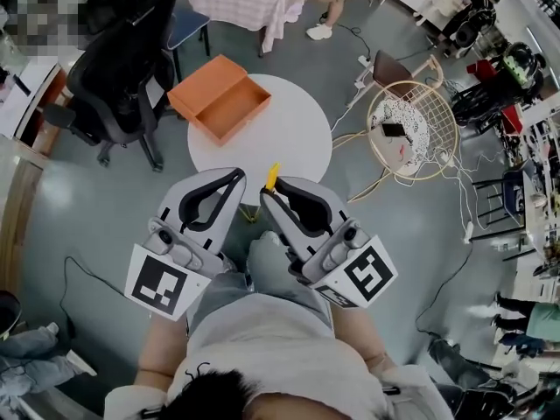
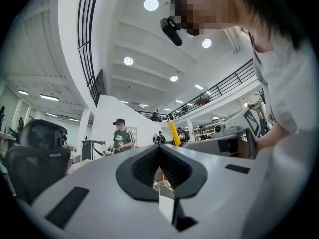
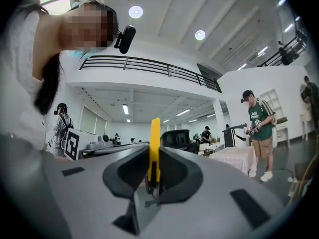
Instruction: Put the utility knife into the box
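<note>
Currently, a person is looking steeply down at two handheld grippers, which are sitting side by side close against the body. The right claw (image 1: 269, 194) is clamping a yellow utility knife (image 1: 272, 176). In the head view only a short yellow end is poking out past the jaw tips, and the rest is hiding between them. In the right gripper view the utility knife is standing upright between the pressed-in jaws, its lower part sinking out of sight into the gap. Whether the blade is out cannot be told.

The left claw (image 1: 236, 175) is sitting closed, its jaws meeting at the tips with nothing between them. The hands gripping both tools are lying hidden beneath the grey housings.

Beyond the claws, an orange box (image 1: 220, 97) is lying open at the far left rim of a round white counter (image 1: 293, 138), well apart from the utility knife. The near edge of the counter is disappearing behind the claws. A black office chair (image 1: 122, 68) is standing to the left of the counter.
</note>
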A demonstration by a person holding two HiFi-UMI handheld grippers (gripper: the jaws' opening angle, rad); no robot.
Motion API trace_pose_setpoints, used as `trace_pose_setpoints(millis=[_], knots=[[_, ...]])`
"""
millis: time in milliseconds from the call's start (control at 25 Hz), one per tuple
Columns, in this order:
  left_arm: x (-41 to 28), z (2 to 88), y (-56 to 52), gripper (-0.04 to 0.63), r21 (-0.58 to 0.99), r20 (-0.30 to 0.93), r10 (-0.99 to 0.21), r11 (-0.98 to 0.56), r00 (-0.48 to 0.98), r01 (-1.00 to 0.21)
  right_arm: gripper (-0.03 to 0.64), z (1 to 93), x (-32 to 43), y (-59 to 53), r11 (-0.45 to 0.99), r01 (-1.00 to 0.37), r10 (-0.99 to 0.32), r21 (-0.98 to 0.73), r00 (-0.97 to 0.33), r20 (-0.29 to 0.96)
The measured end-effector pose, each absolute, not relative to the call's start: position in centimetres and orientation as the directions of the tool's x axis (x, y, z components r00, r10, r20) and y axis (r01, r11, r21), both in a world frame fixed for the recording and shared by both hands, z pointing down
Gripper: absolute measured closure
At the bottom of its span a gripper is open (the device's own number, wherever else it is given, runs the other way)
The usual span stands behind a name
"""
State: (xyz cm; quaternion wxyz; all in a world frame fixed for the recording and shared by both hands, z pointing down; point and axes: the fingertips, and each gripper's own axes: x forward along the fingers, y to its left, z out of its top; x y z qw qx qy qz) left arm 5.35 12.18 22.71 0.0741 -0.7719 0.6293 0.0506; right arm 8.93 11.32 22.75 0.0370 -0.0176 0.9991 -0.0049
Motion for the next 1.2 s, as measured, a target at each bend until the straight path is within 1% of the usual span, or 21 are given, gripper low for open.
trace_pose_setpoints(millis=[320,480,720,1200], knots=[[2.2,23.8,11.5,0.586,-0.016,-0.155,-0.976,-0.152,0.153,-0.988,0.549,23.5,5.8,10.5,1.0,0.007,0.006,-0.024,-0.998,-0.06],[1.1,24.1,10.1,0.586,-0.018,-0.134,-0.978,-0.16,0.161,-0.987,0.549,23.7,4.5,8.9,0.999,0.005,0.003,-0.033,-0.999,-0.054],[-0.6,24.7,7.4,0.586,0.0,-0.135,-0.977,-0.164,0.162,-0.986,0.549,24.6,3.2,6.3,0.998,-0.004,-0.007,-0.057,-0.999,-0.044],[-3.6,23.5,-0.4,0.586,-0.03,-0.117,-0.978,-0.168,0.171,-0.985,0.549,24.1,-0.1,-1.0,0.996,0.013,0.007,-0.084,-0.997,-0.074]])
